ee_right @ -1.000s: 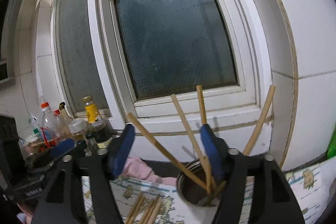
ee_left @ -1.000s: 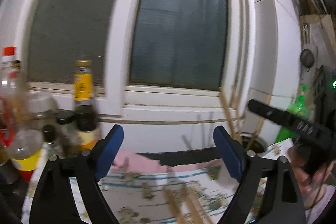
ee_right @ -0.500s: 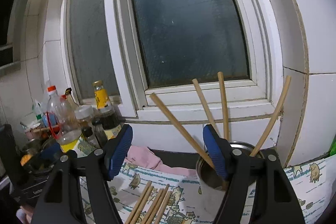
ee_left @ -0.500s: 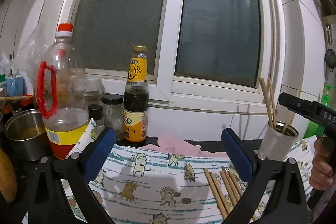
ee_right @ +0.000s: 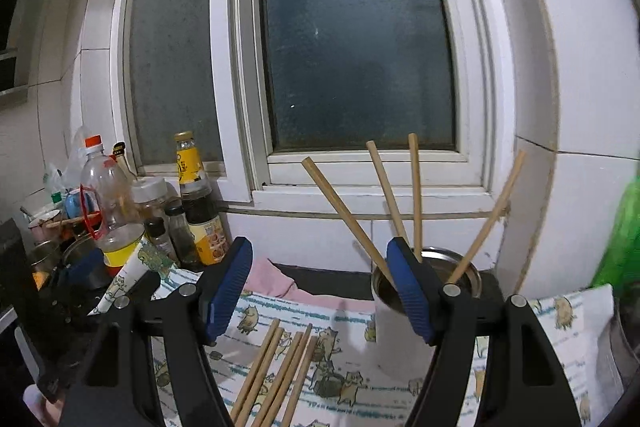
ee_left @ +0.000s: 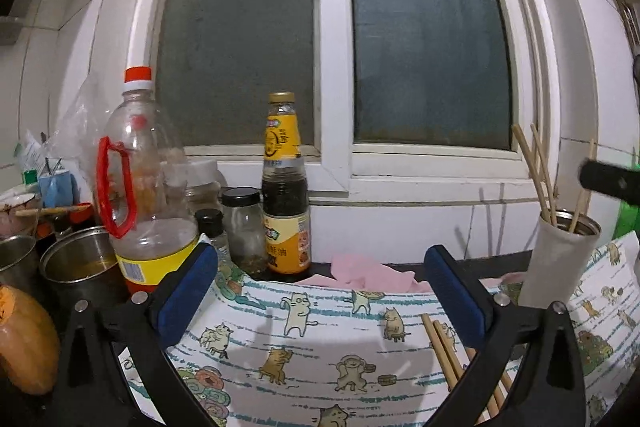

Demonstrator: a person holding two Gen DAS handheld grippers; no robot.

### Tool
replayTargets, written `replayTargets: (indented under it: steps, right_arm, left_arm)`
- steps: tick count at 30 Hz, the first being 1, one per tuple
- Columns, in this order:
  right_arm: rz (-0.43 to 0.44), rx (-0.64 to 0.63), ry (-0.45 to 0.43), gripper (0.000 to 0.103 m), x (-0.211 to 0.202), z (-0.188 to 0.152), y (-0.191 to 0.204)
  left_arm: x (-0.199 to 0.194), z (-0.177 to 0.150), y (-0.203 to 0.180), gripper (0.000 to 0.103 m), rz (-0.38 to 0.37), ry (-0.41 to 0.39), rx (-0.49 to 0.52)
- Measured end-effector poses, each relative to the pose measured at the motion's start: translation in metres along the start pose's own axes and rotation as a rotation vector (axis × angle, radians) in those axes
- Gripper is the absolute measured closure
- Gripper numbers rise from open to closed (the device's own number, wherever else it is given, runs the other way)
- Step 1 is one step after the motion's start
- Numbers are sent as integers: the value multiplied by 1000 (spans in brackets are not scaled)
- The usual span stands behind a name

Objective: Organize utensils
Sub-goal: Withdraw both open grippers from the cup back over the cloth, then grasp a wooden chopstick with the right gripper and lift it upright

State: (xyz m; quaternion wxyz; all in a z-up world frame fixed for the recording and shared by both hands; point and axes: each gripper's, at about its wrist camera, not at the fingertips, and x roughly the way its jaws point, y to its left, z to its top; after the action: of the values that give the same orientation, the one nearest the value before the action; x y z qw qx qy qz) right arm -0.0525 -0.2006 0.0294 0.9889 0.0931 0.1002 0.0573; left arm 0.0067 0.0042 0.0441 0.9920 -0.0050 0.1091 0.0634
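Wooden chopsticks [ee_right: 280,371] loose on cat-print cloth [ee_left: 320,347], left tool [ee_left: 320,291] opening, empty, right tool [ee_right: 320,291] apart, empty

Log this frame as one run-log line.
left gripper: opening, empty | right gripper: open, empty | chopsticks: loose on cloth | cup: holds four chopsticks

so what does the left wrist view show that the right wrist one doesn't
Only the left wrist view: the orange thing at its bottom left edge.

Only the right wrist view: the full loose chopsticks on the cloth, and the cup's inside, with four chopsticks leaning in it.

Both: the metal cup, cat-print cloth, pink rag, oil bottle, dark sauce bottle, window.
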Motion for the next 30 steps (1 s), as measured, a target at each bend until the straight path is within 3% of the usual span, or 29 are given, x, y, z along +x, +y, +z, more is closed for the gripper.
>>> replayTargets:
  steps: [3,8,13,19,22,25,30]
  right_arm:
    - [-26,3,29,31,-1,-13,2]
    - [-71,8,170,31,12,-29,-5]
    - [-68,-22,319,31,32,-47,-12]
    - [-76,-62,417,31,53,-72,0]
    - [-109,-138,496,31,67,-83,14]
    - [-114,-180,543,31,77,-90,22]
    - [-112,-198,600,31,87,-96,32]
  left_arm:
    - [5,1,7,0,-5,24,-39]
    - [9,1,12,0,-6,60,-63]
    - [12,1,15,0,-4,76,-85]
    - [28,-2,25,0,-14,162,-144]
    - [46,-9,23,0,46,262,-128]
    - [67,-18,23,0,-23,396,-140]
    - [82,-30,24,0,-49,513,-161]
